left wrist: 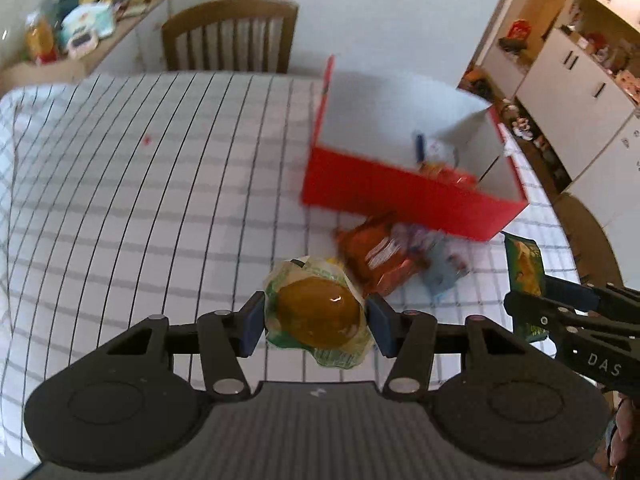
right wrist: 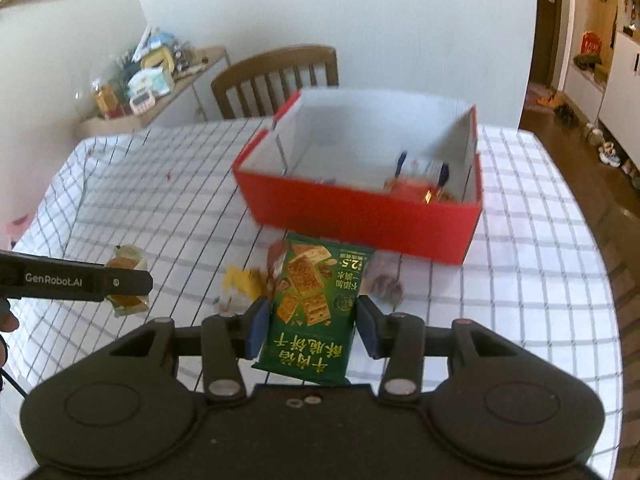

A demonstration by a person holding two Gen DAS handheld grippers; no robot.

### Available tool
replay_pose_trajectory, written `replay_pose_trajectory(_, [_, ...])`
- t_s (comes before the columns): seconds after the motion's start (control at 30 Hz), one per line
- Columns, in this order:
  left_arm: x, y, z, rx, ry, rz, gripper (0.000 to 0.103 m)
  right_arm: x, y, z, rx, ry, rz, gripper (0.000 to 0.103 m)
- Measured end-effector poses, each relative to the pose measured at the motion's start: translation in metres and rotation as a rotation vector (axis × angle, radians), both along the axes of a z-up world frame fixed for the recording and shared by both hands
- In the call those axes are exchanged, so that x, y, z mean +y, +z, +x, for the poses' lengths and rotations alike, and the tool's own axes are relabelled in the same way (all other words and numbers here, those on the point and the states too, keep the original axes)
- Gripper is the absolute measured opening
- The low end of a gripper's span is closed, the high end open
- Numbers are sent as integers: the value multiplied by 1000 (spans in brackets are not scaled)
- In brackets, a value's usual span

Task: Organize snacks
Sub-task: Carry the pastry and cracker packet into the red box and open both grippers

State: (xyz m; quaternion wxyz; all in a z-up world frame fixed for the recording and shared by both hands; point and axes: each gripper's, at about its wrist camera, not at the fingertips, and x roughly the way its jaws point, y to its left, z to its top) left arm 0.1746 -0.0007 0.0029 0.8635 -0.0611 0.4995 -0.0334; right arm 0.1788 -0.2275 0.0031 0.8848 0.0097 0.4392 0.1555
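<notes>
Left gripper (left wrist: 316, 322): blue pads pinch a jelly cup (left wrist: 318, 314), amber jelly with a clear crinkled rim and green-printed film, pads pressed on both its sides, cup lifted off the table. Right gripper (right wrist: 314, 326): pads clamp a green cracker packet (right wrist: 310, 312) by its long edges, gold lettering and cracker pictures on the front, packet held up above the cloth with its far end towards the box.

On the checked tablecloth (left wrist: 140, 200) just past the jelly cup: an orange snack wrapper (left wrist: 376, 256), touching a pale blue packet (left wrist: 442, 268) on its right. In the right wrist view a small yellow packet (right wrist: 240, 282) lies near-left of the green packet and a brownish one sits partly hidden behind it; details blurred.

Red cardboard box (right wrist: 360, 208), white inside, sits farther back, right of table centre, lid open. A few snacks lie in its right near corner (right wrist: 420, 184), too blurred to name.

Wooden chair (left wrist: 232, 36) at the table's far edge. Side shelf (right wrist: 148, 80) far left, cluttered with containers. White cabinets (left wrist: 576, 80) far right.
</notes>
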Motion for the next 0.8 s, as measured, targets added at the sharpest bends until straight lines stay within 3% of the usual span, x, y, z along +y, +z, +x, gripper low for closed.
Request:
replay_pose_trajectory(0.47, [-45,48,90,-87,-37,79,54,-30,48,81,-103,-46,8,45])
replay_pose_trajectory(0.63, [-61,55,125,-107,-38,127,54,-34,48,115,-93,-40,-2,45])
replay_pose_trajectory(0.8, [-73,43,163,-70,-46,147,54,-38,34,145,-47,-27,-1,45])
